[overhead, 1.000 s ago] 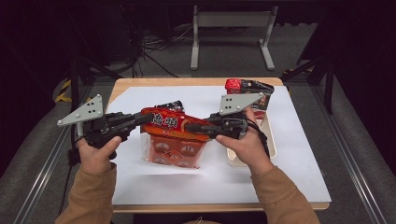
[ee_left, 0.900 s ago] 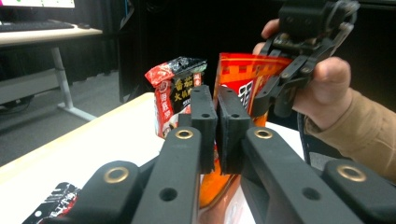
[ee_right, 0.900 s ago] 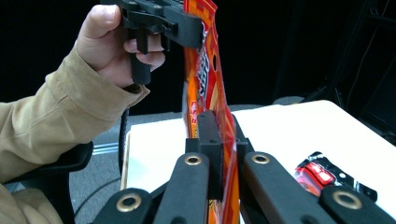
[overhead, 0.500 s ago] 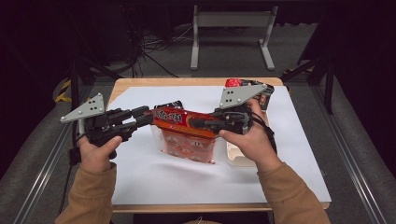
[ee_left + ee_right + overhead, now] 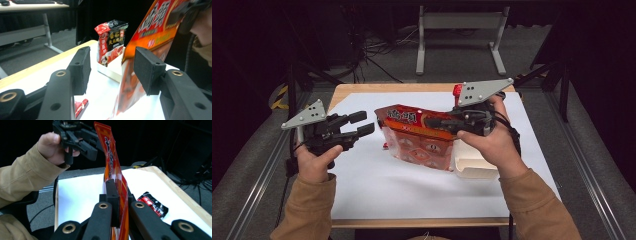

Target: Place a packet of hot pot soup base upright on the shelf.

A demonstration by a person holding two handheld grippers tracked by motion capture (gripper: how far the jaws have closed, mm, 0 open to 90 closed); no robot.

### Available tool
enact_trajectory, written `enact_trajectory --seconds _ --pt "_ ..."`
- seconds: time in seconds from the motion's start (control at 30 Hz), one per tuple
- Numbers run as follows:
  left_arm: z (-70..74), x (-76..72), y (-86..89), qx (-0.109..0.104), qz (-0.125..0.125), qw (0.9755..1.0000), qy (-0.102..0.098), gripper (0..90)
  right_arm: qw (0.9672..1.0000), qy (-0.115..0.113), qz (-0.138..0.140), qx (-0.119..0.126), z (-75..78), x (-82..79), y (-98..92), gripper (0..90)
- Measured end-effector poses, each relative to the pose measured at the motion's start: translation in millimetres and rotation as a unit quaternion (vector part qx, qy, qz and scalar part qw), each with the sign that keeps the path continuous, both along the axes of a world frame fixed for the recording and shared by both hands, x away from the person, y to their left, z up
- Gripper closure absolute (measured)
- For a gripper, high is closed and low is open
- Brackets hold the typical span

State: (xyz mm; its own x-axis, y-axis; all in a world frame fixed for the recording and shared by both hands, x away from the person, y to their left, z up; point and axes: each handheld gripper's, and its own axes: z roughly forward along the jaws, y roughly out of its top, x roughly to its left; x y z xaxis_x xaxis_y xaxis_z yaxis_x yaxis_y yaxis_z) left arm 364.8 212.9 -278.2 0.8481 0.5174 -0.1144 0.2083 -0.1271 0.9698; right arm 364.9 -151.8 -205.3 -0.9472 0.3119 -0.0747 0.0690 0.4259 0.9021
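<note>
Moved: left gripper (image 5: 362, 123) has just been opening and let go of the orange snack bag (image 5: 422, 140); bag lifted higher.
Tabletop (image 5: 377, 195): below the raised bag.
Orange snack bag: top edge clamped in right gripper (image 5: 434, 121), hanging beneath it, just beside the left gripper.
Left gripper: jaws apart, empty.

From my remote seat I saw a white sheet (image 5: 412, 190) covering the wooden table (image 5: 362, 90). A shallow white tray (image 5: 474, 169) sat toward four o'clock on the sheet, and at two o'clock of it stood a red-and-black packet (image 5: 110, 41), upright at the tray's far end. A small red sachet (image 5: 385, 146) lay near the centre. Beyond twelve o'clock stood a grey metal stand (image 5: 459, 35).
</note>
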Motion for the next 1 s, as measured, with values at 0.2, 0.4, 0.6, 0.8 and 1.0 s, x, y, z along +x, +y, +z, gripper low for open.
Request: enact_trajectory --seconds 0.2,0.4,0.6,0.8,1.0 --pt "-6.0 6.8 2.7 0.008 0.008 0.9999 0.008 45.2 0.9999 -0.007 -0.010 0.004 13.7 -0.4 -8.9 90.0" --pt "-16.7 16.9 5.7 0.011 0.029 0.9994 0.014 41.8 0.9995 -0.022 -0.024 -0.007 25.7 -2.6 -14.2 90.0" --pt "-24.0 23.9 8.5 0.022 0.039 0.9988 0.019 41.0 0.9990 -0.028 -0.034 -0.010 32.4 -2.6 -20.5 90.0" --pt "-32.6 30.8 12.1 0.051 0.054 0.9972 0.005 38.7 0.9982 -0.031 -0.050 -0.011 36.4 -1.3 -30.6 90.0" --pt "-42.0 37.7 15.3 0.051 0.053 0.9973 0.010 38.0 0.9969 -0.034 -0.069 -0.013 40.1 0.4 -43.3 90.0"
